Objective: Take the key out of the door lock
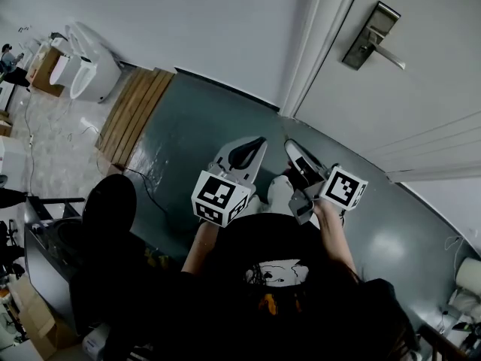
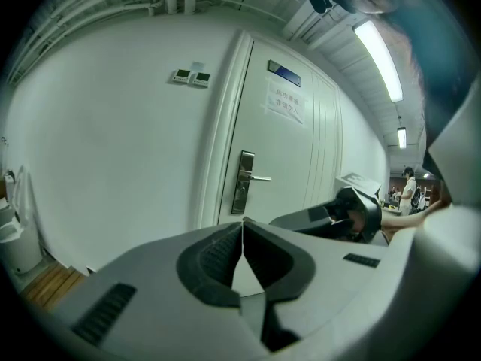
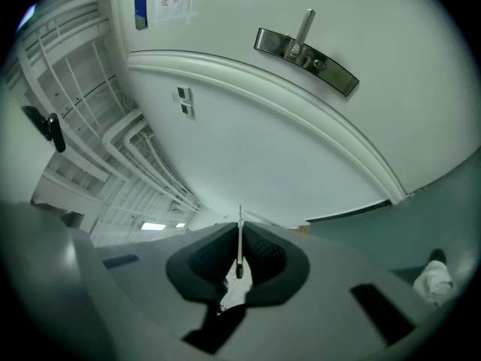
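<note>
The white door (image 1: 421,104) with its steel lock plate and lever (image 1: 372,36) stands at the upper right, well away from both grippers. My right gripper (image 1: 294,150) is shut on a thin metal key (image 3: 240,247); its blade pokes out edge-on between the pads, clear of the lock plate (image 3: 304,51). In the right gripper view the jaws (image 3: 240,228) point at the wall left of the door. My left gripper (image 1: 252,150) is shut with nothing in it (image 2: 242,224), and it faces the lock (image 2: 243,181), which is some way off. No key shows in the lock.
Grey-green floor (image 1: 195,126) lies below the grippers. A wooden platform (image 1: 135,111) and white fixtures (image 1: 86,70) are at the far left. A cable (image 1: 154,194) runs over the floor, with dark equipment (image 1: 52,247) at the lower left. A person (image 2: 408,190) stands far down the corridor.
</note>
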The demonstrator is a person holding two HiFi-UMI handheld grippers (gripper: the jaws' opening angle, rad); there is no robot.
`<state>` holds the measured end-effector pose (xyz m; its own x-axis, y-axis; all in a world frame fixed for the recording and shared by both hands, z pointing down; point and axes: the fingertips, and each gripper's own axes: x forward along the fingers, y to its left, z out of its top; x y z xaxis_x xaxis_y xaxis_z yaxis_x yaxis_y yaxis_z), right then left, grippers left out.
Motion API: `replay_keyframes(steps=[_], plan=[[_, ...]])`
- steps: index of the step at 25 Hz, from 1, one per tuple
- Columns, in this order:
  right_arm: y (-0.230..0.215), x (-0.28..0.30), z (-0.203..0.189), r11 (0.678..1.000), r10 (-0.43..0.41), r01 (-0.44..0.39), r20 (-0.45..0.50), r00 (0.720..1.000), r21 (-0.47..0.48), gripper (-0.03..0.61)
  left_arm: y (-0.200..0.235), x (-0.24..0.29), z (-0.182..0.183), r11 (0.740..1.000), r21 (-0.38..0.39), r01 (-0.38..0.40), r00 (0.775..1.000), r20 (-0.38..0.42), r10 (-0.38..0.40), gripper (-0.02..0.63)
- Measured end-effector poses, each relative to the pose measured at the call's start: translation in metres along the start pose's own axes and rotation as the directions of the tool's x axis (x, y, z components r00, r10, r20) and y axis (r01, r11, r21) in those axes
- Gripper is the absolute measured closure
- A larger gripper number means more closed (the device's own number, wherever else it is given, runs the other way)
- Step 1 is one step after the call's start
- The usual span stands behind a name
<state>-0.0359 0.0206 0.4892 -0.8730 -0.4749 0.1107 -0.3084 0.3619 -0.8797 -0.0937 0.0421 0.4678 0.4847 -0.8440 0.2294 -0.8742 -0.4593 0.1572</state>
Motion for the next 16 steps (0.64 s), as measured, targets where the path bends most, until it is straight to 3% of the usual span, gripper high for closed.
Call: replay_keyframes(steps=[16], plan=[[0.007, -0.011, -0.015, 1.0, -0.01, 0.01, 0.011, 1.0, 0.004, 0.558, -0.015, -0.014, 0.0, 0.999, 0.02, 0.026, 1.0, 0.012, -0.026, 0.603]])
